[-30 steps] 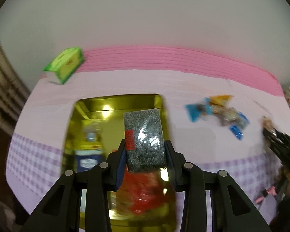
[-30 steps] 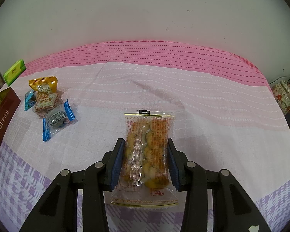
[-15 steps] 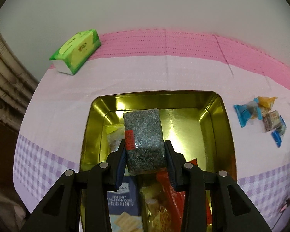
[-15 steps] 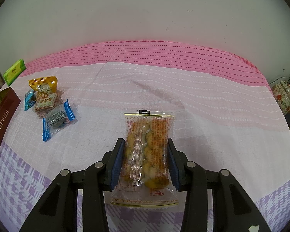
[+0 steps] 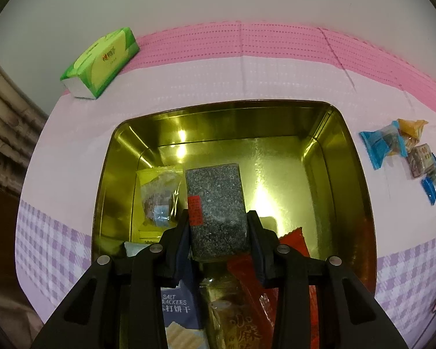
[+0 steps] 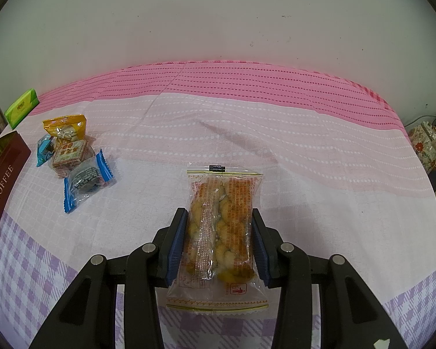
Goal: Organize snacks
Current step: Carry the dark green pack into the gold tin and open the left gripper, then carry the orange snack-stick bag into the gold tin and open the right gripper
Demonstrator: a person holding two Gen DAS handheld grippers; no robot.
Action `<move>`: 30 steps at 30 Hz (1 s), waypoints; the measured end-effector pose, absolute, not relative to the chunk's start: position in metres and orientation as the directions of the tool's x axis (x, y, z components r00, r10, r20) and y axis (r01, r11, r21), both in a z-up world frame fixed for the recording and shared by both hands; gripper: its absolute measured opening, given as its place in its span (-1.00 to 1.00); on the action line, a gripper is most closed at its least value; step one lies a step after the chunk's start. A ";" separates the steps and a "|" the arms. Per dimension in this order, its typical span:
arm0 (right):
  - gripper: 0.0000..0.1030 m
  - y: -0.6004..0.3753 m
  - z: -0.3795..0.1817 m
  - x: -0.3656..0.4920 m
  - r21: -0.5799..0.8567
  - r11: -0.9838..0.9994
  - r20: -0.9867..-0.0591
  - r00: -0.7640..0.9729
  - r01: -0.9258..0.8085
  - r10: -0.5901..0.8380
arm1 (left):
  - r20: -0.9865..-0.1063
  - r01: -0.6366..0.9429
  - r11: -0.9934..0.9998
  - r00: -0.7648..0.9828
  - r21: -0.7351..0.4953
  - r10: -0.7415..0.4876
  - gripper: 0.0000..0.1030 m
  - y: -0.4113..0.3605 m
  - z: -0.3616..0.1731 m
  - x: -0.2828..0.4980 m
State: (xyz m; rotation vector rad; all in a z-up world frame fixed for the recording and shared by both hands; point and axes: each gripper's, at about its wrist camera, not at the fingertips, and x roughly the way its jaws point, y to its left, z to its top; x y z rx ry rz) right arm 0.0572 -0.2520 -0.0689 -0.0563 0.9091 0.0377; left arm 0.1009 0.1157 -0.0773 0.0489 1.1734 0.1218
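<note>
My left gripper [image 5: 218,226] is clamped on a dark speckled block [image 5: 215,209], pads pressing both its long sides, narrowly parted. Beyond and below the tips lies the gold tin [image 5: 360,203], a yellow-wrapped snack [image 5: 160,195] just left of them, a red packet [image 5: 293,242] just right. My right gripper [image 6: 219,242] grips a clear packet of fried twists [image 6: 222,226], which juts past the fingertips over the pink cloth [image 6: 305,145]. Loose wrapped snacks [image 6: 72,160] lie well off to the left.

Green tissue pack [image 5: 101,62] on pink tablecloth [image 6: 247,133], floral teapot [image 6: 425,145] at table's edge
</note>
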 end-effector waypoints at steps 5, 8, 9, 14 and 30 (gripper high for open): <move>-0.24 -0.252 -0.068 0.057 -0.036 0.998 -0.789 0.614 -0.056 0.006 | -0.919 -0.063 0.992 0.375 0.109 0.125 -0.26 0.117 -0.079 0.099; -0.24 -0.252 -0.068 0.057 -0.036 0.998 -0.789 0.614 -0.056 0.006 | -0.917 -0.061 0.992 0.378 0.110 0.125 -0.25 0.117 -0.079 0.098; -0.24 -0.252 -0.068 0.057 -0.037 0.998 -0.789 0.614 -0.056 0.005 | -0.916 -0.059 0.992 0.380 0.111 0.125 -0.25 0.116 -0.078 0.098; -0.24 -0.252 -0.068 0.057 -0.037 0.998 -0.789 0.614 -0.056 0.005 | -0.911 -0.046 0.991 0.390 0.126 0.134 -0.23 0.113 -0.071 0.097; -0.19 -0.255 -0.068 0.059 -0.037 0.998 -0.790 0.613 -0.053 0.003 | -0.863 -0.142 0.986 0.485 0.084 0.144 -0.03 0.150 -0.013 0.044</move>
